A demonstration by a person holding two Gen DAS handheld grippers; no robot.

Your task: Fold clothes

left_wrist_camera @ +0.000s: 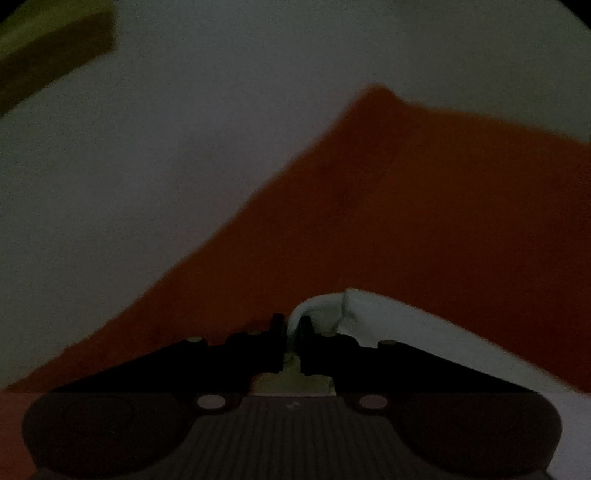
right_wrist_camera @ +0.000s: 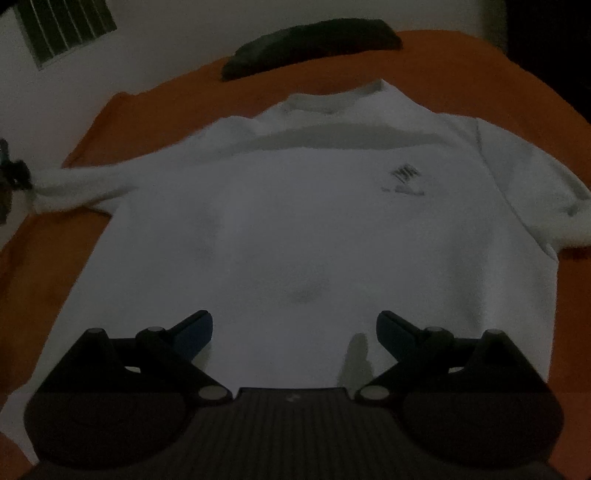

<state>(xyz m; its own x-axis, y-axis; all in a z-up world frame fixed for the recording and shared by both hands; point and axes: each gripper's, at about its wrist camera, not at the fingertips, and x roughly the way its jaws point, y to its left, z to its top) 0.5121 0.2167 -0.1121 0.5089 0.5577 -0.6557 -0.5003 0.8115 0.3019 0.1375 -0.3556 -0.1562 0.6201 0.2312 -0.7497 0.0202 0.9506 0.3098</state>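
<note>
A white T-shirt lies front up on an orange bed cover, collar at the far side, with a small dark print on the chest. My right gripper hovers open over the shirt's lower part, nothing between its fingers. The shirt's left sleeve is pulled out sideways to a dark shape at the picture's edge, my left gripper. In the left wrist view my left gripper is shut on a bunched fold of that white sleeve, above the orange cover.
A dark pillow-like bundle lies on the bed beyond the collar. A slatted vent sits in the pale wall at the upper left. Pale floor or wall and a yellow-green object lie past the bed's edge. The light is very dim.
</note>
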